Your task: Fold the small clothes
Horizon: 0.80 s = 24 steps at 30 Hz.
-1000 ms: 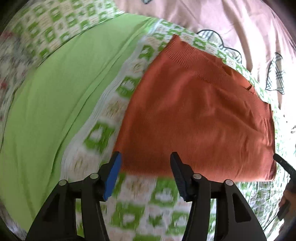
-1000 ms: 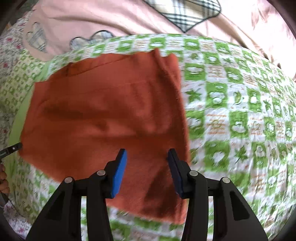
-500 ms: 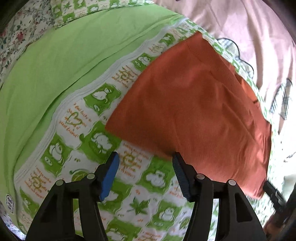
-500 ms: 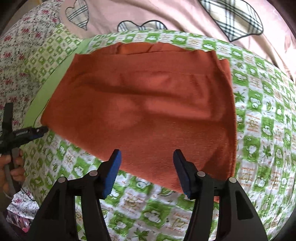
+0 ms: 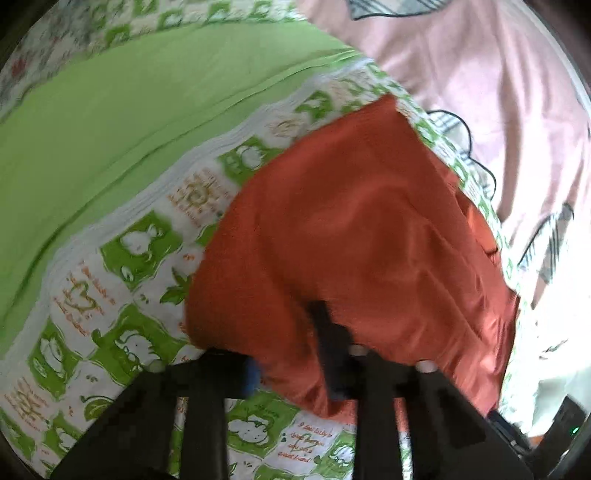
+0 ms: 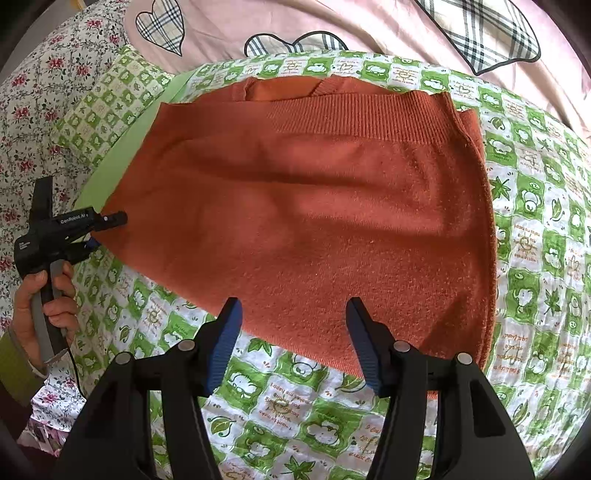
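Rust-orange knitted garment with a ribbed hem band (image 6: 314, 206) lay folded flat on the green-and-white checked printed quilt (image 6: 535, 236), ahead of both jaw pairs. Right gripper (image 6: 293, 343) hovered with its blue-padded fingers (image 6: 225, 343) spread wide apart, nothing between them; the garment's near edge sat just past and between the tips. Left gripper (image 5: 291, 354) was blurred, its jaws drawn close together around the garment's near-left corner, cloth bunched between them and draped over the tips. In the right wrist view that gripper (image 6: 107, 223) met the garment's left corner, the person's left hand (image 6: 44, 306) on its handle. Plain lime-green sheet (image 5: 110, 122) lay left of the left jaws, pink bedcover with plaid heart patches (image 6: 332, 22) beyond the garment.
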Motion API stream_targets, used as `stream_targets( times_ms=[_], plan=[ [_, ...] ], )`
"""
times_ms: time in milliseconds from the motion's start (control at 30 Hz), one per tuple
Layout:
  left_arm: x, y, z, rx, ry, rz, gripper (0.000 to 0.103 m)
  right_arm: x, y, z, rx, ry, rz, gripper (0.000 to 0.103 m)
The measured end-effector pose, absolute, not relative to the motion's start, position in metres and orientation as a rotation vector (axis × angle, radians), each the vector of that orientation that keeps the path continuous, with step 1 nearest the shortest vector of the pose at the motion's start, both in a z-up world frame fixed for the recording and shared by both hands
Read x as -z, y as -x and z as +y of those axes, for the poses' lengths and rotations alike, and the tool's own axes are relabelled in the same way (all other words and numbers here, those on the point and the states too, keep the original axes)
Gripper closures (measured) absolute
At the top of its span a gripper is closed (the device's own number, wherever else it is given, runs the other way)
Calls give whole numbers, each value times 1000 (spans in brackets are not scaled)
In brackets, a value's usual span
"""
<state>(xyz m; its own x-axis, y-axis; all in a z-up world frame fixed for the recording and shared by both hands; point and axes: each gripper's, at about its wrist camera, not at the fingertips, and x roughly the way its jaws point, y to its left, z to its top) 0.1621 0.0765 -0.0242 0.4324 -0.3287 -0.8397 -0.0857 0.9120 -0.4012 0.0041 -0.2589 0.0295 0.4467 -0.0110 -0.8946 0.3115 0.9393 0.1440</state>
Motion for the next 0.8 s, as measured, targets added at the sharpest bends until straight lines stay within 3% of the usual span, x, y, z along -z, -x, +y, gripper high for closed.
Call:
stream_targets(
  times_ms=[100,433,667,800],
  plan=[
    [6,-157,65,177,353,1074,93,-30,-4,-261,196,-302,1084,43],
    [-56,-128,-22,436,191,956,96,-39,-1,-299,239,-368,1034,43],
    [-26,-106,-95,599,3,1015,97,-44,-22,-313,190,-460,1025,43],
    [-9,-107,-98,610,-14,1049,97,-38,-50,-305,120,-502,1050,43]
  ],
)
